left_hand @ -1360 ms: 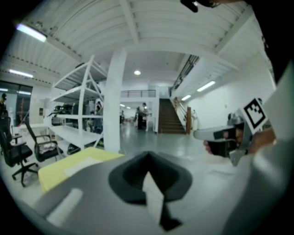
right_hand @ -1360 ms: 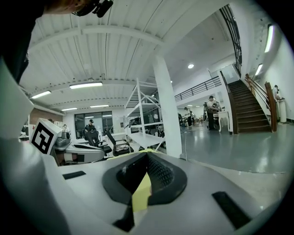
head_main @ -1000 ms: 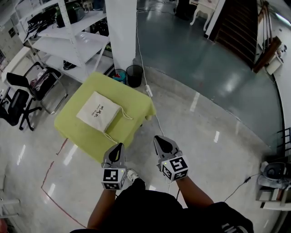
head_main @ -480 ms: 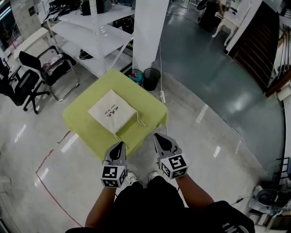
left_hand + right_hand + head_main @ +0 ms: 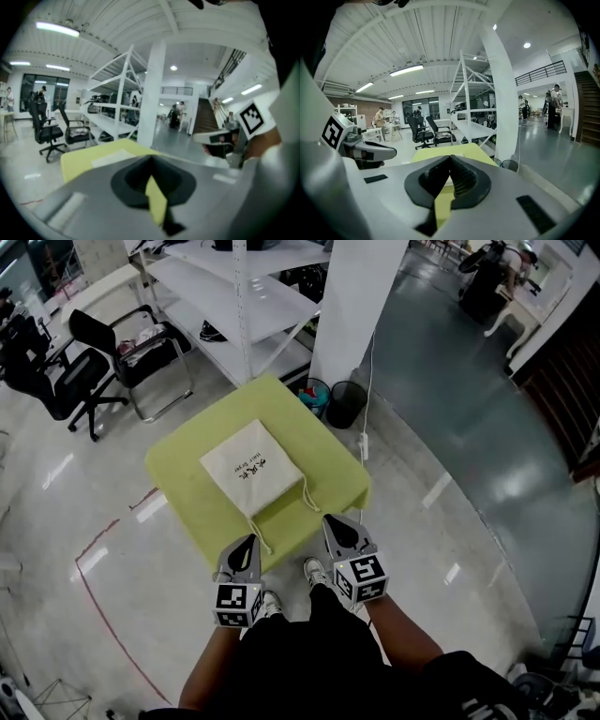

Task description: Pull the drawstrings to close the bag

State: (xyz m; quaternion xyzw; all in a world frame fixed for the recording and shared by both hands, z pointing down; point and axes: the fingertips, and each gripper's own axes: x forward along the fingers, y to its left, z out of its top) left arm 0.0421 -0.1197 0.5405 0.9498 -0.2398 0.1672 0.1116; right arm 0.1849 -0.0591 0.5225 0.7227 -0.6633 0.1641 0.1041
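Observation:
A cream drawstring bag (image 5: 251, 469) lies flat on a yellow-green table (image 5: 187, 493). Its two cords trail off the near corners, one (image 5: 256, 532) toward the left, one (image 5: 312, 497) toward the right. My left gripper (image 5: 249, 541) is shut and empty just short of the table's near edge, close to the left cord's end. My right gripper (image 5: 332, 520) is shut and empty too, its tip over the near right edge by the right cord. In the left gripper view the table (image 5: 86, 154) and the bag (image 5: 112, 157) show beyond the closed jaws.
A white pillar (image 5: 352, 306) with a dark bin (image 5: 345, 402) stands behind the table. White shelving (image 5: 244, 296) and black office chairs (image 5: 66, 381) lie at the back left. Red tape (image 5: 98, 615) marks the shiny floor. The person's shoes (image 5: 314, 571) show below the grippers.
Both grippers, still shut, have come forward to the table's near edge. The table and bag now sit nearer and more central in the head view.

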